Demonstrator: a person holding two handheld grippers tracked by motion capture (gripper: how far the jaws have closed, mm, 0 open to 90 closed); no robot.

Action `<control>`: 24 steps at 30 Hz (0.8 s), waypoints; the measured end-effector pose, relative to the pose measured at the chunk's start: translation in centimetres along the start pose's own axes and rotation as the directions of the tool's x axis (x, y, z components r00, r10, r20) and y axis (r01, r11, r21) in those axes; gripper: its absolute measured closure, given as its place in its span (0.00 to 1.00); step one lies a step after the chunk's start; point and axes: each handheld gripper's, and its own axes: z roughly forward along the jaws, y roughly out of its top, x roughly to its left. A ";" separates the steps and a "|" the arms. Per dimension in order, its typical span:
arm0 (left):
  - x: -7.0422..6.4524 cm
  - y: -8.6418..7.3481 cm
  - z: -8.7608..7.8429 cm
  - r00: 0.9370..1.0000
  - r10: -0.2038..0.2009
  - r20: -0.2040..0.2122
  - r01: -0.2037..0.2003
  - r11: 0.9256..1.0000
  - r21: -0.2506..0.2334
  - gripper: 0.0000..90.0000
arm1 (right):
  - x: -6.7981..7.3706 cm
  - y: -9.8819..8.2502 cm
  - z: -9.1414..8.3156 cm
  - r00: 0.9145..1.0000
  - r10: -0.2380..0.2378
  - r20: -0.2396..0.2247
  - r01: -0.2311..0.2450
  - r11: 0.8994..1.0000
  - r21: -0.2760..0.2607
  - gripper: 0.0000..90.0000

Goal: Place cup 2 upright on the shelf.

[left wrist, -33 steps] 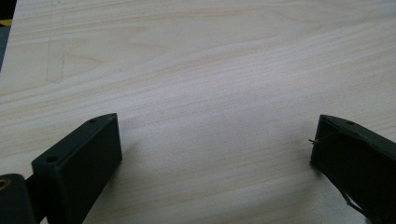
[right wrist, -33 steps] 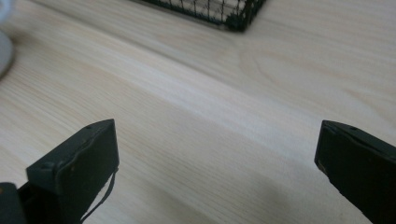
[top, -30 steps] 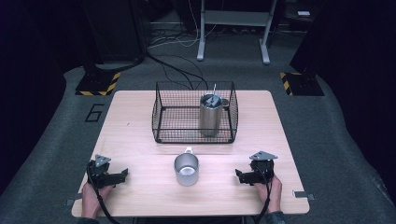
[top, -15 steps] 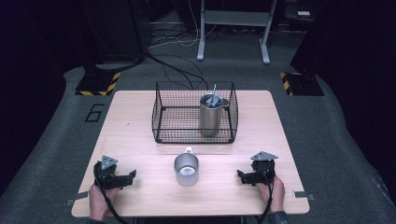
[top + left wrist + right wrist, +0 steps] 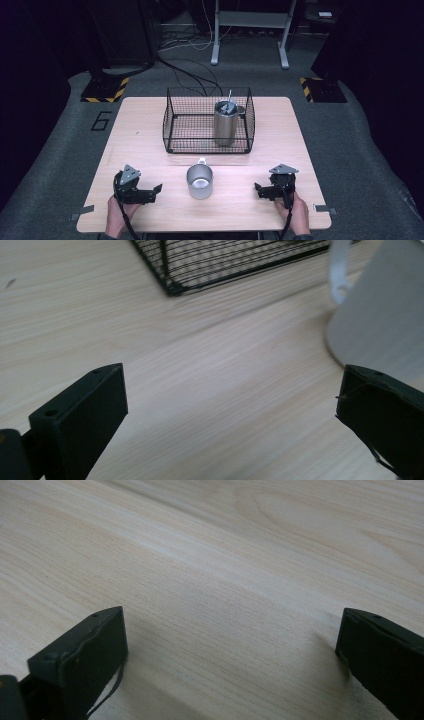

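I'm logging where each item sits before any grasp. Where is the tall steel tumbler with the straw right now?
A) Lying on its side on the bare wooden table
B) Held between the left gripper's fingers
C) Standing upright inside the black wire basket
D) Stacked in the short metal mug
C: in the high view the tall steel tumbler stands upright within the black wire basket, at its right end.
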 end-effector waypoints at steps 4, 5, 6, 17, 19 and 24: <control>-1.3 0.7 0.0 0.999 0.018 0.028 -0.017 1.000 -0.026 0.00 | 0.0 0.0 0.0 1.000 0.001 0.001 -0.001 1.000 0.000 0.00; -1.5 0.9 0.0 0.999 0.024 0.042 -0.023 1.000 -0.022 0.00 | 0.0 0.0 0.0 1.000 0.003 0.003 -0.003 1.000 0.000 0.00; -1.9 1.1 0.0 0.998 0.035 0.056 -0.034 0.999 -0.029 0.00 | 0.1 0.0 0.0 1.000 0.005 0.003 -0.005 1.000 -0.003 0.00; -5.0 3.1 0.9 0.982 0.088 0.164 -0.071 0.992 -0.106 0.00 | 0.1 0.0 0.0 1.000 0.004 0.011 -0.004 1.000 -0.001 0.00; -5.7 3.4 1.2 0.978 0.091 0.186 -0.073 0.992 -0.106 0.00 | 0.1 0.0 0.0 1.000 0.004 0.012 -0.004 1.000 -0.001 0.00; -7.3 4.2 2.2 0.967 0.142 0.214 -0.120 0.986 -0.115 0.00 | 0.2 0.0 0.0 1.000 0.007 0.012 -0.007 1.000 0.003 0.00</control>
